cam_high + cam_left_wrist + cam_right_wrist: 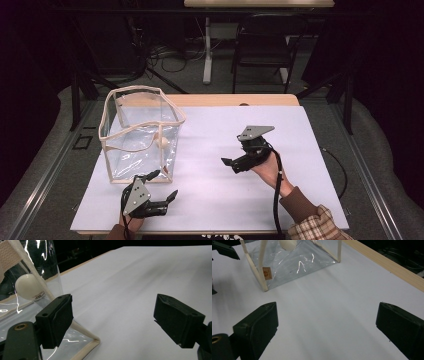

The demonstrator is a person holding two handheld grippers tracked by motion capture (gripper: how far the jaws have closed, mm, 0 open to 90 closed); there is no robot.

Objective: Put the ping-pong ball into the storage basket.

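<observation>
Here's the clear plastic bag (142, 135) with cream trim, standing upright and open-topped on the left half of the white sheet (295, 135) that covers the wooden table (230, 100). Inside it, a white bulb-shaped ball (161, 141) sits against the bag's right wall, low down; in the left gripper view the same ball (28, 287) shows through the plastic, small print on its side too fine to read.

The left gripper (161, 186) sits just off the bag's near right corner, jaws spread wide and gripping nothing. One jaw is close beside the trimmed corner seam, but whether it touches, I can't tell.

Over to the right gripper (227, 163), held in a hand (270, 170) above the middle of the sheet, well apart from the bag. Its jaws gape too, with bare white sheet between them.
</observation>
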